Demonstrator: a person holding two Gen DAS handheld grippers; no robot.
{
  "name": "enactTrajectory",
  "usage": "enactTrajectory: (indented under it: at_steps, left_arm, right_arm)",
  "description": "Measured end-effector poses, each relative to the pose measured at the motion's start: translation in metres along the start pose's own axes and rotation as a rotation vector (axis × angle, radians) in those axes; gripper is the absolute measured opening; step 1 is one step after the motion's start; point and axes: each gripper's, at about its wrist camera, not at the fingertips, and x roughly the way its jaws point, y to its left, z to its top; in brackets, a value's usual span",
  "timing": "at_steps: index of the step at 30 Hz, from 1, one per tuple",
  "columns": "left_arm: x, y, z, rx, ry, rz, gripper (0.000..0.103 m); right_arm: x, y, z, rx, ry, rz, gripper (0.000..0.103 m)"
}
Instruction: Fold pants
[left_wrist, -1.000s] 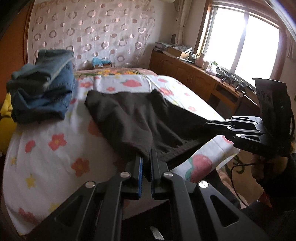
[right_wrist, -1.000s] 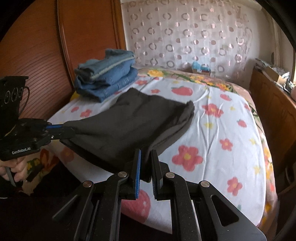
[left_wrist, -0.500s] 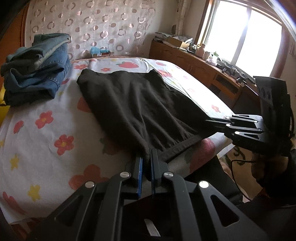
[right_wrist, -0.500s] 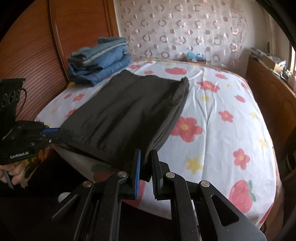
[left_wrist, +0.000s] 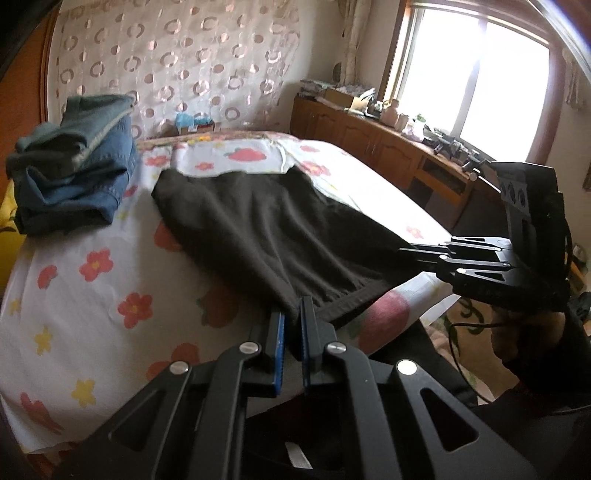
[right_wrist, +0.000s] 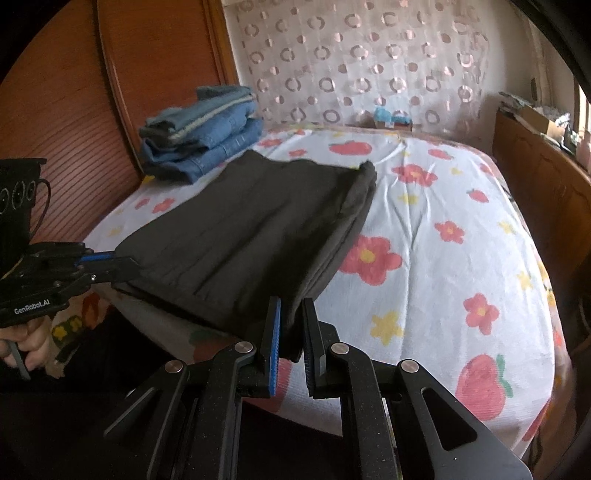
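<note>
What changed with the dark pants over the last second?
The dark pants, lifted and sagging a second ago, now lie flatter on the bed. Left gripper and right gripper stay clamped on the near edge. The folded jeans haven't moved.

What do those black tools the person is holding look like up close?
Each gripper is matte black: two flat angular fingers with triangular cut-outs, silver rivets and blue ridged pads. The left gripper carries white GenRobot.AI lettering and a boxy black top. A thin black cable hangs under the right gripper. The sleeves look dark.
</note>
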Motion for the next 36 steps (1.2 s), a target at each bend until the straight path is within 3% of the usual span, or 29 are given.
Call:
enactTrajectory:
  at_steps: [21,36]
  left_arm:
    - [-0.031,-0.01,0.024,0.034,-0.082,-0.029,0.004]
    - [-0.009,0.017,0.077,0.045,-0.139,0.014,0.004]
  right_arm:
    - [-0.047,0.005,0.014,-0.02,-0.098,0.012,0.008]
    - [-0.022,-0.007,0.069,-0.057,-0.164,-0.053,0.008]
